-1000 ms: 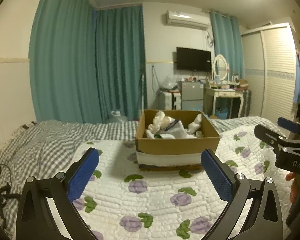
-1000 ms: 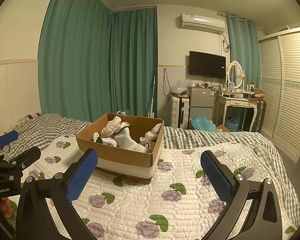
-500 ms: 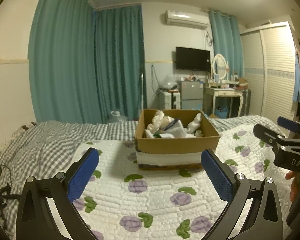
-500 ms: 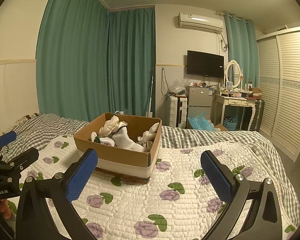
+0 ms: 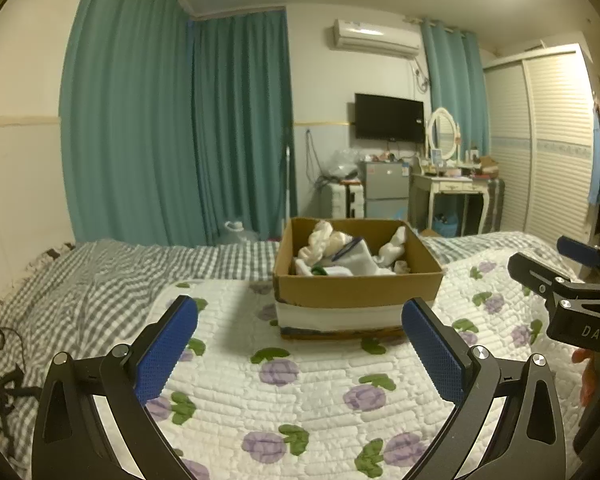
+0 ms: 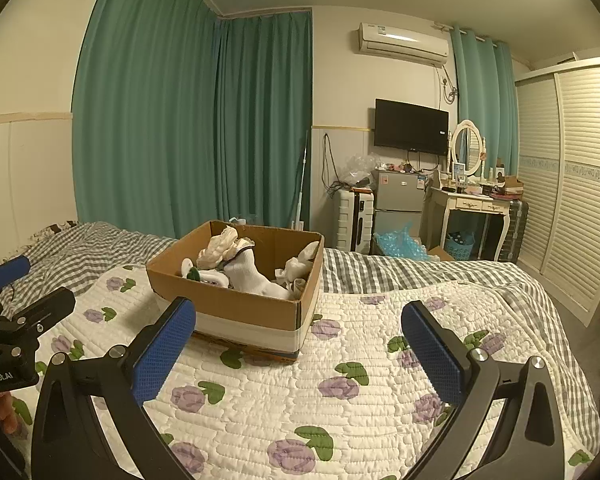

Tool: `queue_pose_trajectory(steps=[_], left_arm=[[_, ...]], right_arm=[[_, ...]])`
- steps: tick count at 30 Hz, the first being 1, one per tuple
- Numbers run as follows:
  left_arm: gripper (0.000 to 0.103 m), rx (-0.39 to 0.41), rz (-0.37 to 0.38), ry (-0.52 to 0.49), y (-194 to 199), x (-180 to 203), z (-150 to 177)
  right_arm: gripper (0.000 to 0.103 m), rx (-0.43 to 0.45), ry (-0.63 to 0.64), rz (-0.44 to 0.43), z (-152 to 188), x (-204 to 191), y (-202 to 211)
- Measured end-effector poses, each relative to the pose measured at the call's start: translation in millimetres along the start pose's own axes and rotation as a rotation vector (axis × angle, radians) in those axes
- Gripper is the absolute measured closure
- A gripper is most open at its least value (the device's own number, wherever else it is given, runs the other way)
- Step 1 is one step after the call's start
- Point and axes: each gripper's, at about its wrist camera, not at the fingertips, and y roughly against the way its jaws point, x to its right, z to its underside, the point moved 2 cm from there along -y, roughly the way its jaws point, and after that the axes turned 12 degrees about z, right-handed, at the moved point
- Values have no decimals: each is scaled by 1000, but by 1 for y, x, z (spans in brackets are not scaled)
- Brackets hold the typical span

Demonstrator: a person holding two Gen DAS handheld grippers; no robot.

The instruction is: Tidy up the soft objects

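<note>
A brown cardboard box [image 5: 356,290] stands on a white quilt with purple flowers [image 5: 300,384]. It holds white socks [image 5: 352,256] and cream soft items, also in the right wrist view [image 6: 256,276]. The box shows in the right wrist view [image 6: 236,304] at centre left. My left gripper [image 5: 300,354] is open and empty, held above the quilt short of the box. My right gripper [image 6: 298,354] is open and empty, to the right of the box. Each gripper shows at the edge of the other's view.
A grey checked bedsheet [image 5: 80,280] covers the bed left and behind the quilt. Teal curtains [image 5: 172,132] hang behind. A small fridge [image 6: 400,196], dressing table [image 6: 476,204] and louvred wardrobe [image 6: 572,184] stand beyond the bed's foot. Dark cords [image 5: 4,380] lie at far left.
Both grippers have drifted only slightly; the box sits a little lower and closer in both views. Both stay open and empty.
</note>
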Motion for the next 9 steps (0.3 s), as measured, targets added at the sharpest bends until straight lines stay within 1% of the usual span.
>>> queue_pose_trajectory(steps=[9], left_arm=[[0, -10, 2, 15, -1, -2, 0]], right_arm=[[0, -10, -6, 14, 2, 3, -3]])
